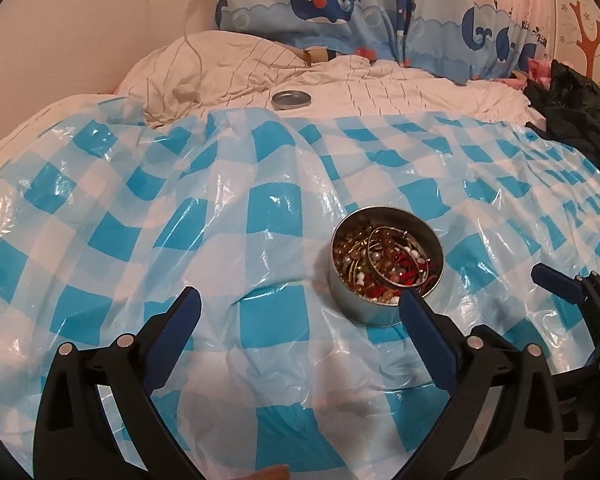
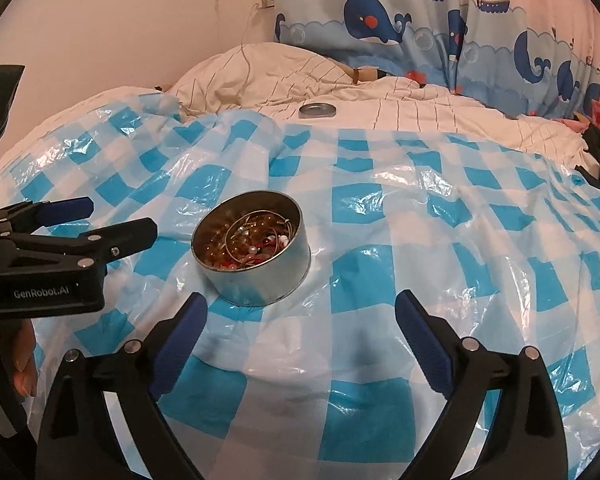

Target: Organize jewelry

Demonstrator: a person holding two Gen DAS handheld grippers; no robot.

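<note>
Checked plastic sheet [image 1: 148, 216] is covering the bed; jewelry tin [image 1: 386, 270] is sitting at one o'clock of the left claw [image 1: 300, 304], nearer it than the right claw [image 2: 300, 308], both gaping empty.

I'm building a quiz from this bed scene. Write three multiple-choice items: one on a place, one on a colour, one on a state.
1. Where does the round metal lid lie?
A. on the white striped duvet, beyond the sheet
B. on top of the tin
C. between a gripper's fingers

2. What colours are the squares of the crinkled plastic sheet?
A. red and white
B. blue and white
C. green and yellow

3. How is the round metal tin of beaded jewelry?
A. closed with its lid
B. tipped on its side
C. upright and uncovered

Key: 1 A, the lid sits alone on the duvet behind the sheet's far edge. 2 B, the checks are bright blue and white. 3 C, its open top shows beads and wire hoops, and both grippers are open and empty.
</note>
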